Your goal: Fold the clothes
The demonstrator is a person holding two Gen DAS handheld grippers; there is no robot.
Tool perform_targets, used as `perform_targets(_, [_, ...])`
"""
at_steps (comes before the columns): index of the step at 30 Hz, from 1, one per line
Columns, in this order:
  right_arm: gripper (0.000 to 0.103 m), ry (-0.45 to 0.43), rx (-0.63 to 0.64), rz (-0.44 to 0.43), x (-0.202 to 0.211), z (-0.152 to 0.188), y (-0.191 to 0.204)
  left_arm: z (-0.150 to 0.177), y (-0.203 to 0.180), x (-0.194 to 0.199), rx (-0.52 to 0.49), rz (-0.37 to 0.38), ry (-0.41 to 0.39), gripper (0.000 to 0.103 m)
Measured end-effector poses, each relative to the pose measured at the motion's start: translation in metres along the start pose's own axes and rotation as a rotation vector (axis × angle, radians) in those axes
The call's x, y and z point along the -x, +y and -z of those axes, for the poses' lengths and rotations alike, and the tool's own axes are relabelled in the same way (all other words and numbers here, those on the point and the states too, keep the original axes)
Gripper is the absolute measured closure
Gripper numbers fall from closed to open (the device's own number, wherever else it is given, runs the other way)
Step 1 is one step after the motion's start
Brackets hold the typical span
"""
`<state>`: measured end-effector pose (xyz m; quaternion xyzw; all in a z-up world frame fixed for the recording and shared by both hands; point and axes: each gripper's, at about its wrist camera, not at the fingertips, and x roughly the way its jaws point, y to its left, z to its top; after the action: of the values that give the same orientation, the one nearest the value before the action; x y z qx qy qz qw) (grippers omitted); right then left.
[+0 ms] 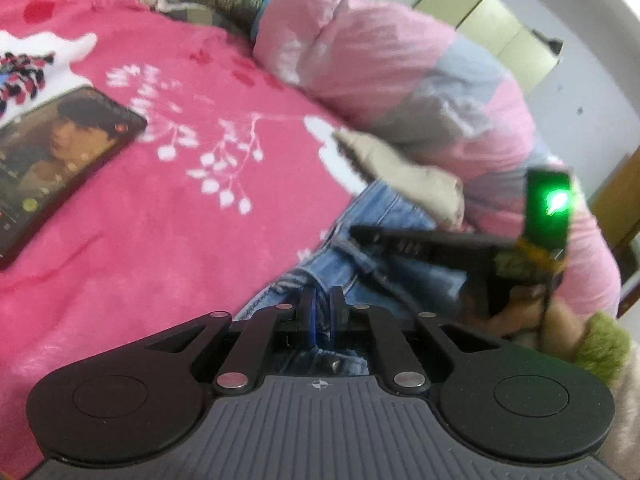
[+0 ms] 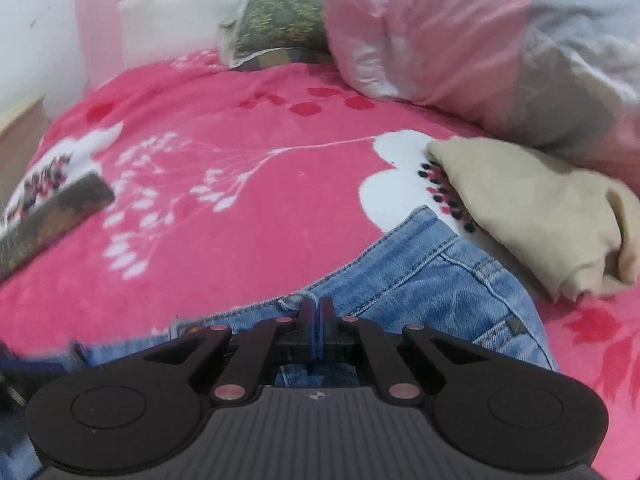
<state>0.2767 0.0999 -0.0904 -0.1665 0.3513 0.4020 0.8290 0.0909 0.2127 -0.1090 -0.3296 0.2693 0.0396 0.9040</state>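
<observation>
Light blue jeans (image 1: pixel 360 240) (image 2: pixel 432 276) lie crumpled on the pink flowered blanket (image 1: pixel 180 220) (image 2: pixel 240 200). In the left wrist view my left gripper (image 1: pixel 322 300) sits low over the denim, its fingers nearly together with a fold of fabric pinched in the thin gap. The right gripper (image 1: pixel 356 233) comes in from the right as a blurred black wedge with a green light, its tip on the jeans. In the right wrist view that gripper (image 2: pixel 318 312) has its pads pressed together at the stitched edge of the jeans.
A phone (image 1: pixel 60 160) (image 2: pixel 52 212) with a lit screen lies on the blanket at the left. A folded beige garment (image 1: pixel 408 176) (image 2: pixel 540 216) rests by the jeans, against a heaped pink and grey duvet (image 1: pixel 400 72) (image 2: pixel 480 40). A patterned pillow (image 2: pixel 280 16) leans at the headboard.
</observation>
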Motion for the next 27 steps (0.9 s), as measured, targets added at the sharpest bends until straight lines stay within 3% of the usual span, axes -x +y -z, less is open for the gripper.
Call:
perform_targets(4, [0.089, -0.04, -0.14, -0.043, 0.037, -0.005, -0.02, -0.003, 0.004, 0.002, 0.021, 0.022, 0.023, 0.092])
perform_targets(8, [0.073, -0.155, -0.308, -0.043, 0.103, 0.001, -0.043, -0.005, 0.003, 0.006, 0.033, 0.031, 0.028, 0.088])
perform_targets(9, [0.071, -0.181, -0.345, -0.037, 0.122, 0.006, -0.049, -0.005, 0.001, 0.008, 0.024, 0.024, 0.024, 0.084])
perform_targets(10, [0.07, -0.208, -0.384, -0.036, 0.144, 0.013, -0.053, -0.005, -0.001, 0.012, 0.012, 0.018, 0.016, 0.073])
perform_targets(12, [0.064, -0.254, -0.455, -0.02, 0.185, 0.031, -0.06, -0.004, -0.005, 0.019, -0.013, 0.005, 0.0, 0.067])
perform_targets(21, [0.059, -0.391, -0.762, 0.169, 0.356, 0.181, -0.045, -0.001, -0.027, 0.048, -0.085, 0.022, -0.049, 0.062])
perform_targets(27, [0.054, -0.419, -1.015, 0.356, 0.433, 0.285, -0.019, 0.027, -0.08, 0.056, -0.271, 0.2, 0.022, 0.05])
